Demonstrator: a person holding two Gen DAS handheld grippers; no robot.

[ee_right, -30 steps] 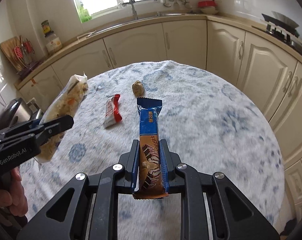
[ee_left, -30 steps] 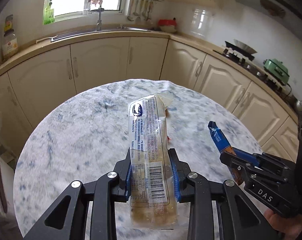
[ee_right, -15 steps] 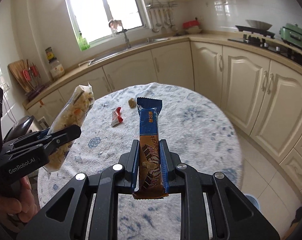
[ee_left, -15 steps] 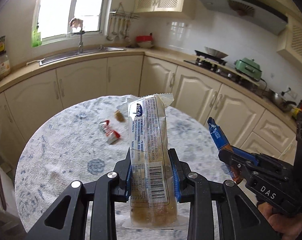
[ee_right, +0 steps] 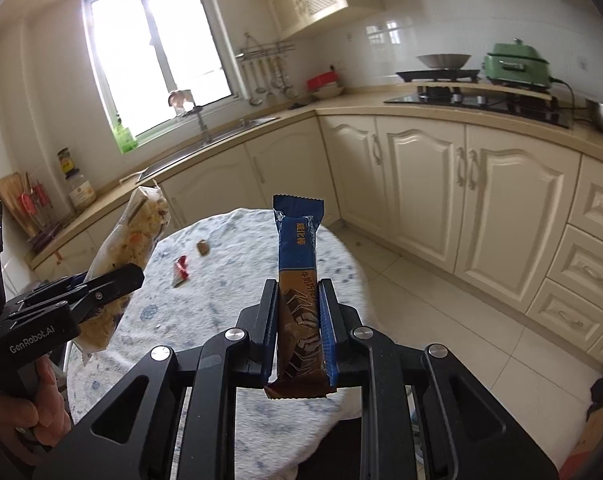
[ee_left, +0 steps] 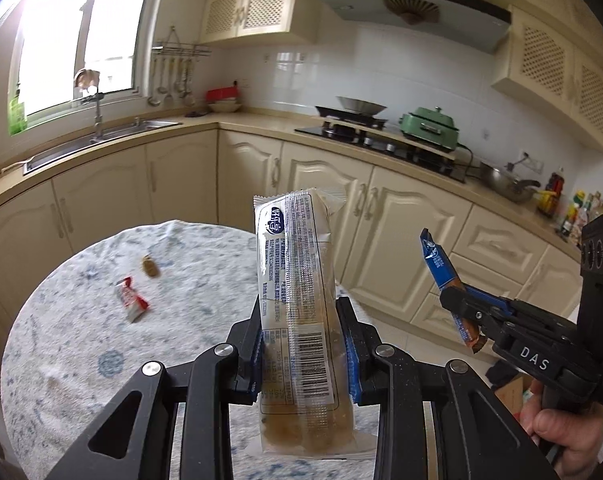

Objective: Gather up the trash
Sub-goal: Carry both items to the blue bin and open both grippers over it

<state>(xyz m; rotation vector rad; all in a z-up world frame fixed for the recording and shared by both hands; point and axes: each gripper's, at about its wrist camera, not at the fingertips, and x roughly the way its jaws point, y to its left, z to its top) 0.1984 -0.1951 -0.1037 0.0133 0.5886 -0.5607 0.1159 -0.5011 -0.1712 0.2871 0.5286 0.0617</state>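
Observation:
My left gripper [ee_left: 301, 312] is shut on a clear snack packet [ee_left: 295, 280] with beige pieces inside, held upright above the round table [ee_left: 81, 344]. The same packet [ee_right: 129, 252] shows in the right wrist view, clamped by the left gripper [ee_right: 113, 280]. My right gripper [ee_right: 299, 300] is shut on a blue and brown bar wrapper [ee_right: 297, 264], also upright; that blue and brown bar wrapper [ee_left: 441, 268] and the right gripper [ee_left: 461, 312] appear at the right of the left wrist view. On the cloth lie a red and white wrapper [ee_left: 131, 300] and a small brown scrap [ee_left: 150, 267].
Cream cabinets [ee_right: 441, 192] run along the walls, with a sink [ee_left: 101, 140] under the window and a stove [ee_left: 365, 128] with a green pot [ee_left: 429, 126]. A tiled floor [ee_right: 441, 320] opens to the right of the table. A cardboard box [ee_right: 597, 432] sits low at the right.
Both grippers have risen and pulled back from the table while swinging right, each still holding its wrapper. The table now sits lower and further left, and more of the stove side shows.

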